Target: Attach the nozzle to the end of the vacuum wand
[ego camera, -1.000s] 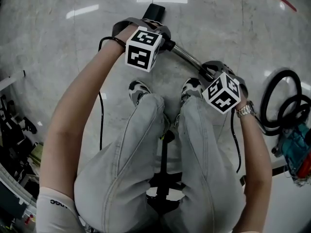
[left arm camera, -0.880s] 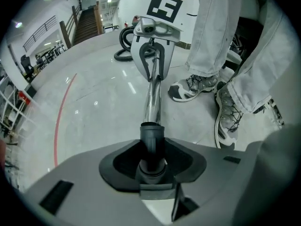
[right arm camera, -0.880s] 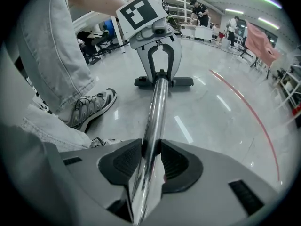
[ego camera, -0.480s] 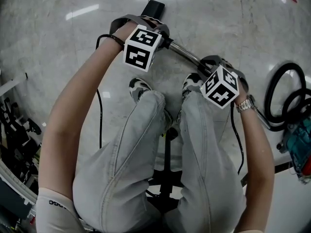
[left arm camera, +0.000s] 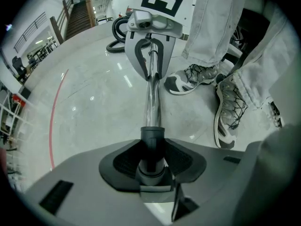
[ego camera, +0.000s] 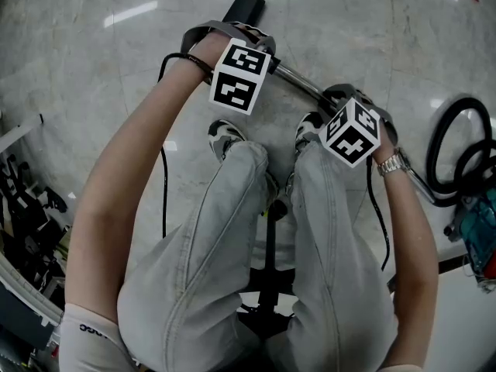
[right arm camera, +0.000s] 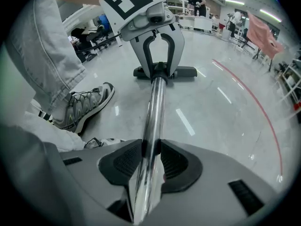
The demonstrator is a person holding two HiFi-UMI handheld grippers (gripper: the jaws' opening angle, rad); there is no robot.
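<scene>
A chrome vacuum wand (ego camera: 298,82) runs level above the floor between my two grippers. My left gripper (ego camera: 252,49) is shut on the black neck (left arm camera: 153,147) of the nozzle, where the wand (left arm camera: 151,98) enters it. The nozzle's flat black head (right arm camera: 164,72) lies on the floor just beyond that gripper and shows as a dark block (ego camera: 244,10) in the head view. My right gripper (ego camera: 335,108) is shut on the wand (right arm camera: 153,121) further back, with the tube pinched between its ribbed pads (right arm camera: 124,161). Each gripper view shows the other gripper (left arm camera: 149,46) (right arm camera: 157,41) at the far end of the tube.
The person sits on a stool (ego camera: 267,285) with both shoes (ego camera: 225,139) just behind the wand. Black hose coils (ego camera: 457,153) lie at the right, and a thin black cable (ego camera: 163,192) hangs at the left. Clutter (ego camera: 23,215) lines the left edge. A red line (right arm camera: 256,102) crosses the floor.
The left gripper has tilted slightly. Both grippers keep their holds and stay in about the same places.
</scene>
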